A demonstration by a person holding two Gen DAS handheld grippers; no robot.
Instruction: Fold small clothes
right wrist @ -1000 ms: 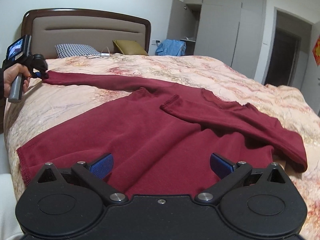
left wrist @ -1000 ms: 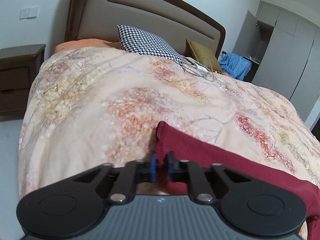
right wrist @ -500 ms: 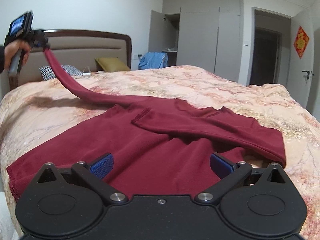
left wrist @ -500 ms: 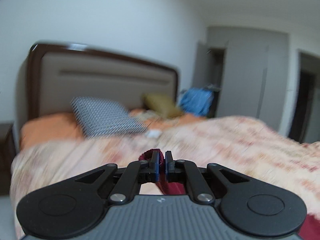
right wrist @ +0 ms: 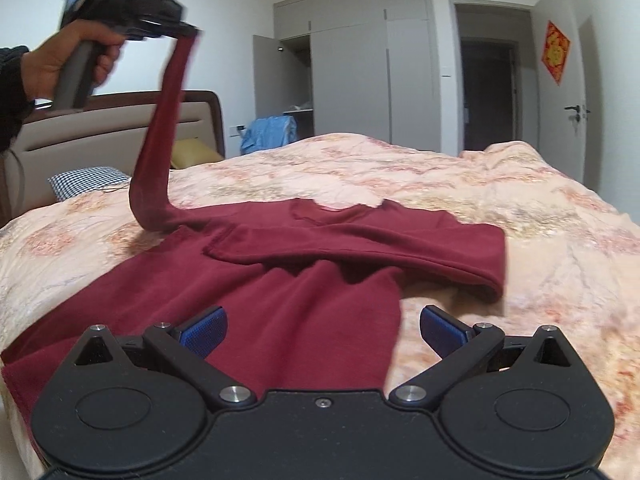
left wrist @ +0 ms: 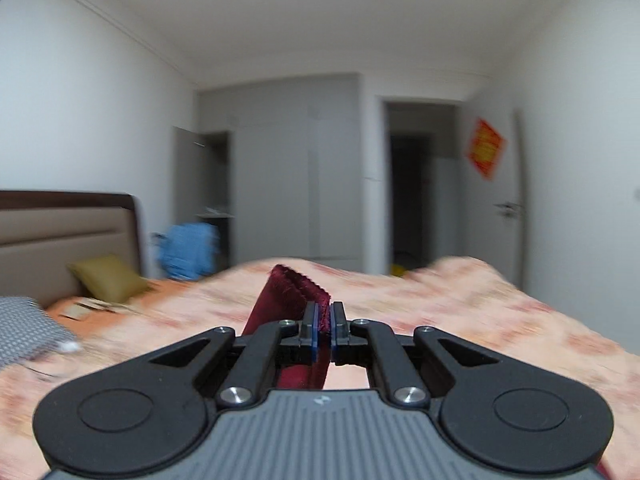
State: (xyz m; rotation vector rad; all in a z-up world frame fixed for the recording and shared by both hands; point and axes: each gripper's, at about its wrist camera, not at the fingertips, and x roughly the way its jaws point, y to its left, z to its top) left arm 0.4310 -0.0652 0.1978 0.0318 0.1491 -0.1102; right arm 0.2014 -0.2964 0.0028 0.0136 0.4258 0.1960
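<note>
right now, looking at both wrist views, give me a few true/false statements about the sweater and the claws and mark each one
1. The left claw is shut on a sleeve of the red sweater. True.
2. The right claw grips the sweater's hem. False: its jaws stand open over the sweater and hold nothing.
3. The held sleeve is lifted off the bed. True.
4. The other sleeve hangs off the side of the bed. False: it lies folded across the sweater's body.
5. The sweater is blue. False: it is dark red; the blue cloth is by the wardrobe.
</note>
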